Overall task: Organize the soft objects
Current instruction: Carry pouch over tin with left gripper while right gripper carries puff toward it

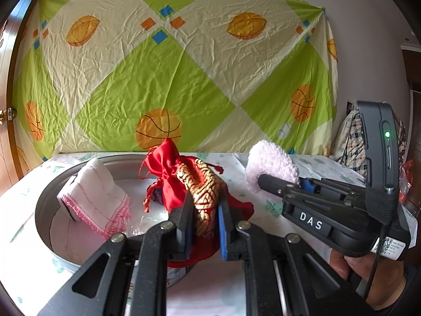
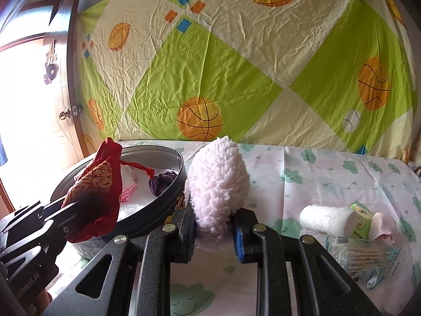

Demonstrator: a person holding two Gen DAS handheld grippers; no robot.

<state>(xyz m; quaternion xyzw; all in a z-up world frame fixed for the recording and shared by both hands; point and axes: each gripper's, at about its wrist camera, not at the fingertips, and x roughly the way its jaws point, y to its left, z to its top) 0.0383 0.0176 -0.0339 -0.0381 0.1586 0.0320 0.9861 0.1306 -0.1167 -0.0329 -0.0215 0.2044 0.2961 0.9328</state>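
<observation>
My left gripper (image 1: 204,226) is shut on a red and gold drawstring pouch (image 1: 202,187) and holds it over the near rim of a round metal tin (image 1: 42,210). The pouch also shows in the right wrist view (image 2: 97,184). In the tin lie a folded white cloth with pink edging (image 1: 92,197) and a small purple soft thing (image 2: 163,180). My right gripper (image 2: 214,233) is shut on a fluffy pale pink soft object (image 2: 218,181), held just right of the tin; it shows in the left wrist view (image 1: 271,168) too.
The table wears a cloud-print cloth (image 2: 329,173). At the right lie a rolled white towel (image 2: 326,220), a green tissue pack (image 2: 361,220), a pink item (image 2: 384,226) and a bag of cotton swabs (image 2: 365,256). A patterned sheet (image 1: 171,73) hangs behind.
</observation>
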